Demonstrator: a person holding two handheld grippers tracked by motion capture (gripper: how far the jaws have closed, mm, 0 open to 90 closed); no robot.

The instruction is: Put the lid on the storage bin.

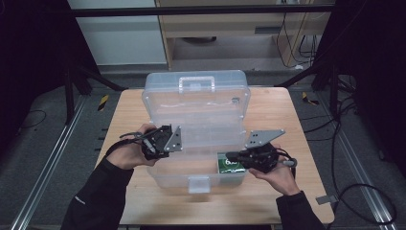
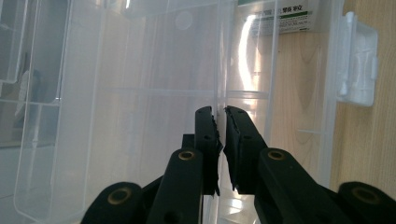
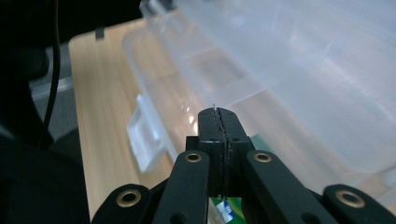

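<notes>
Centrally on the wooden table [image 1: 129,112] stands a clear plastic storage box [image 1: 191,170], its lid [image 1: 196,98] swung up toward 12 o'clock and carrying a moulded handle [image 1: 196,83] along its far edge. The walls are translucent, so the wood grain shows through the base. Inner partitions divide the tray into compartments, and a white latch [image 1: 198,183] projects from the front wall at 6 o'clock. A green packet [image 1: 230,166] lies in the compartment at the box's 4 o'clock corner.

The left gripper [image 1: 178,140] enters the box from 9 o'clock. In the left gripper view its jaws stand almost together, a narrow slit between the pads [image 2: 208,140], astride a thin clear partition [image 2: 217,70]; whether the pads press on that partition cannot be told. The right gripper [image 1: 229,155] reaches in from 3 o'clock, just above the green packet. In the right gripper view its jaws are fully closed, pad against pad, with nothing between them, and the green packet [image 3: 229,207] shows below them.

Bare table surrounds the box: broad strips at 9 and 3 o'clock, a narrower band at 6 o'clock beside the latch. The raised lid bounds the working space toward 12 o'clock. Both forearms cross the near table edge at 7 and 5 o'clock.
</notes>
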